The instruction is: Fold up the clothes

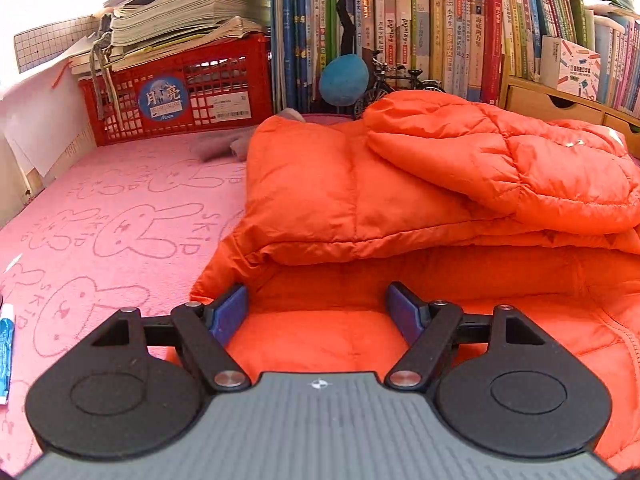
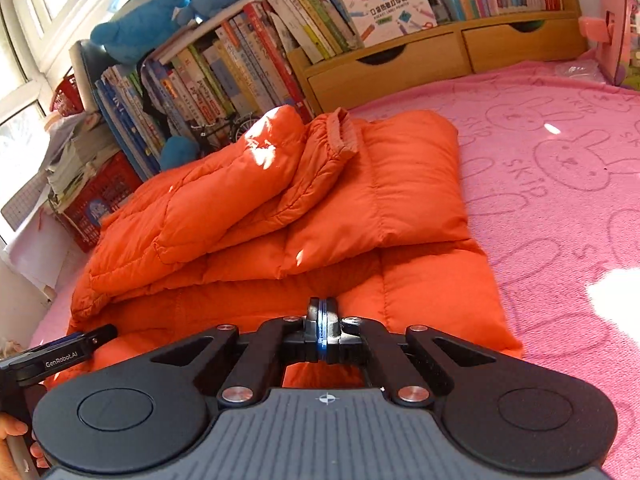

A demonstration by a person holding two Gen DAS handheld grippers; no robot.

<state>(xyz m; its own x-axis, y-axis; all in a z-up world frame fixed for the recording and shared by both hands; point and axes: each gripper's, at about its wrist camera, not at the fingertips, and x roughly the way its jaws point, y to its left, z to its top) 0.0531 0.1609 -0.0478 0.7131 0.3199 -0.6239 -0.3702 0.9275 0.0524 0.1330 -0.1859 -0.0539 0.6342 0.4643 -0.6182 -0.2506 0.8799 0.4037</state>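
Note:
An orange puffy jacket (image 1: 360,200) lies partly folded on the pink rabbit-print cloth (image 1: 120,220), with a sleeve laid over its top. My left gripper (image 1: 316,312) is open over the jacket's near left part; its blue pads (image 1: 226,316) stand wide apart with only orange fabric lying flat below them. In the right wrist view the jacket (image 2: 280,220) shows a ribbed cuff (image 2: 344,136) on top. My right gripper (image 2: 323,312) is shut, pads pressed together low over the jacket's near edge; no fabric shows between them. The left gripper (image 2: 60,350) appears at the left edge, a hand (image 2: 12,436) holding it.
A red crate (image 1: 180,100) stacked with papers stands at the back left. Rows of books (image 1: 420,40) and wooden drawers (image 2: 400,68) line the back. A blue plush (image 1: 344,80) and a model bicycle (image 1: 396,76) sit behind the jacket. A small blue tube (image 1: 6,352) lies at the left edge.

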